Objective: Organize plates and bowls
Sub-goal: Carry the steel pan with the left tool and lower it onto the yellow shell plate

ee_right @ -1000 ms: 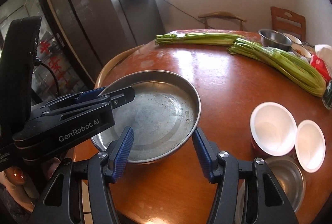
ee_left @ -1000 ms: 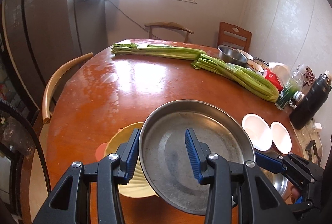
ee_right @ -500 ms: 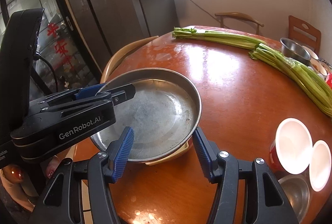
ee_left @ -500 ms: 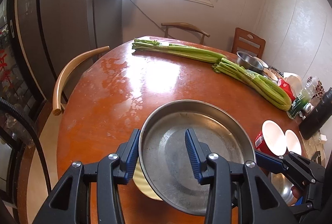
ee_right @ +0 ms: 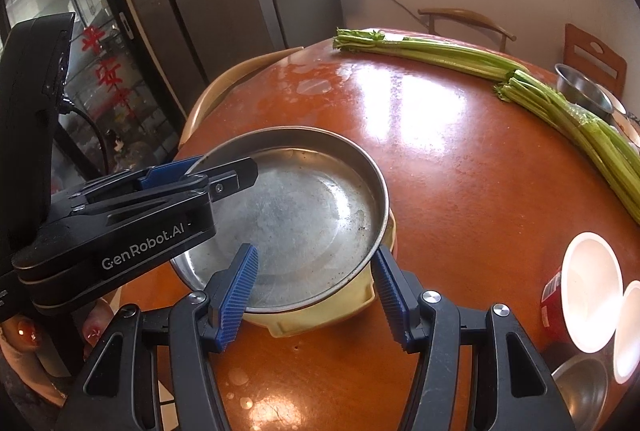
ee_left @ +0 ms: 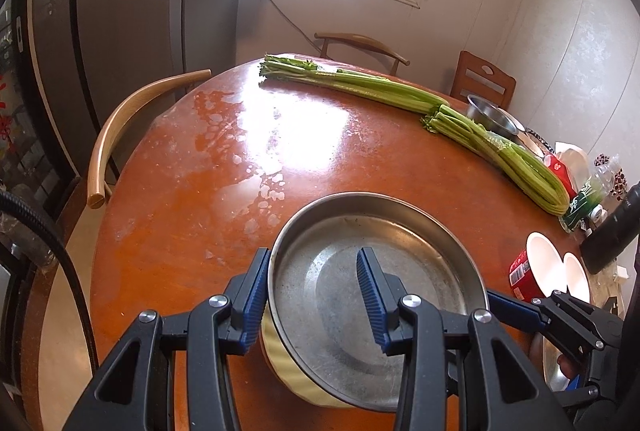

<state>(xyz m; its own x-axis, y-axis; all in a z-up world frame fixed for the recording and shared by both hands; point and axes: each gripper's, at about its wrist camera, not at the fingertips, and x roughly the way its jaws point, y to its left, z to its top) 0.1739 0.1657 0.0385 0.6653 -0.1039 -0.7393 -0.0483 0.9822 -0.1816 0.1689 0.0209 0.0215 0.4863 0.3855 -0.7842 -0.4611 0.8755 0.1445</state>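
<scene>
A round metal plate (ee_left: 384, 295) (ee_right: 296, 223) rests on a pale yellow plate (ee_left: 296, 379) (ee_right: 320, 315) near the table's front edge. My left gripper (ee_left: 312, 299) straddles the metal plate's left rim, one finger outside and one inside, jaws wide and not pressing the rim. It also shows in the right wrist view (ee_right: 208, 171). My right gripper (ee_right: 316, 295) is open around the near edge of both plates; it shows in the left wrist view (ee_left: 516, 307).
Celery bunches (ee_left: 400, 99) (ee_right: 520, 83) lie across the round orange table (ee_left: 320, 159). Two white bowls (ee_right: 592, 295) and a steel bowl (ee_right: 580, 391) sit at the right. Another steel bowl (ee_left: 492, 115), bottles and chairs stand at the far right and back.
Both grippers and the metal plate moved left and down over the yellow plate; the metal plate now sits on it, covering most of it.
</scene>
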